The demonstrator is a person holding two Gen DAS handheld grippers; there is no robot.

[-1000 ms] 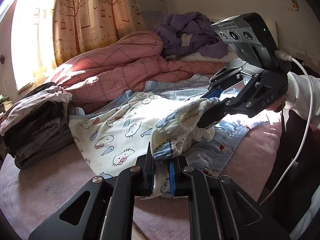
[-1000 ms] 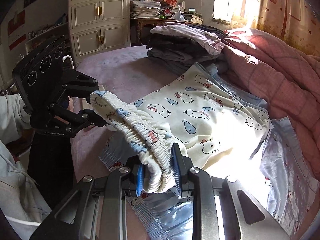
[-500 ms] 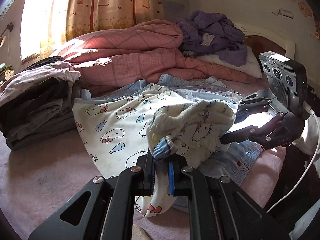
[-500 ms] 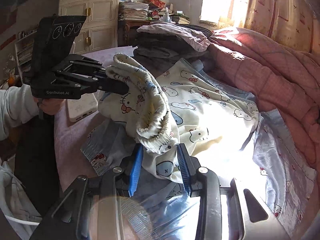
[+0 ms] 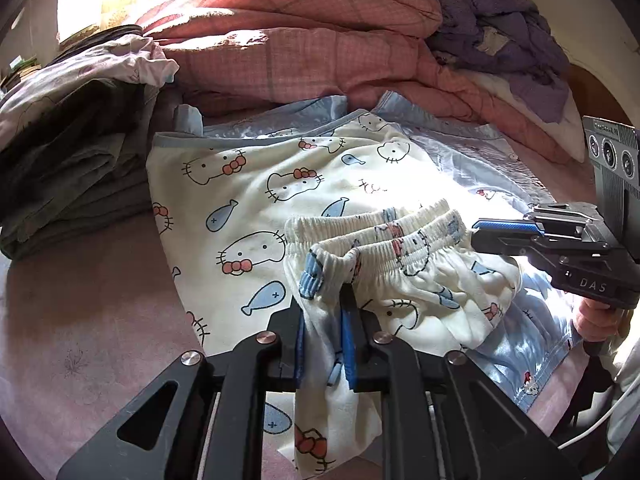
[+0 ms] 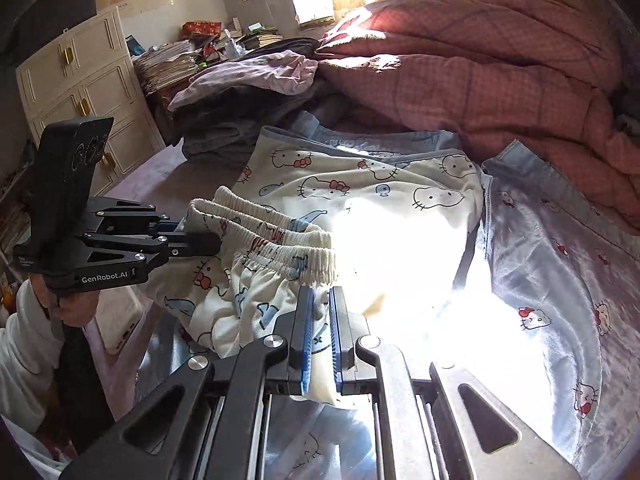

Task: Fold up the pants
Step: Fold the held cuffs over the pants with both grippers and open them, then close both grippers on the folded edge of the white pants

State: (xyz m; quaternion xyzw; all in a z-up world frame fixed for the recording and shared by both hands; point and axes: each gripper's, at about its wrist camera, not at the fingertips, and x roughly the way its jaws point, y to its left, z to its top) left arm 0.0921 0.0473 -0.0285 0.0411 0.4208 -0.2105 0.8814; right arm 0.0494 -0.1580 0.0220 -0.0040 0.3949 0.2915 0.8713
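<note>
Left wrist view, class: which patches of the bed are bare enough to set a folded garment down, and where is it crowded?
Bare pink sheet lies in front of the dark clothes pile, left of the cat-print pants. Crowded: the pants cover the middle, the pink quilt fills the far side, and blue satin cloth spreads right.

The left tool (image 5: 324,312) is pointing steeply downward, its jaws pinching cloth after just easing slightly wider. The right tool (image 6: 320,312) is angling down likewise, its jaws having just been closing and now clamping cloth between the blue pads (image 6: 306,344). A hand (image 5: 596,320) is gripping the right tool's handle, and another hand (image 6: 74,308), in a white sleeve (image 6: 20,344), is gripping the left's.
</note>
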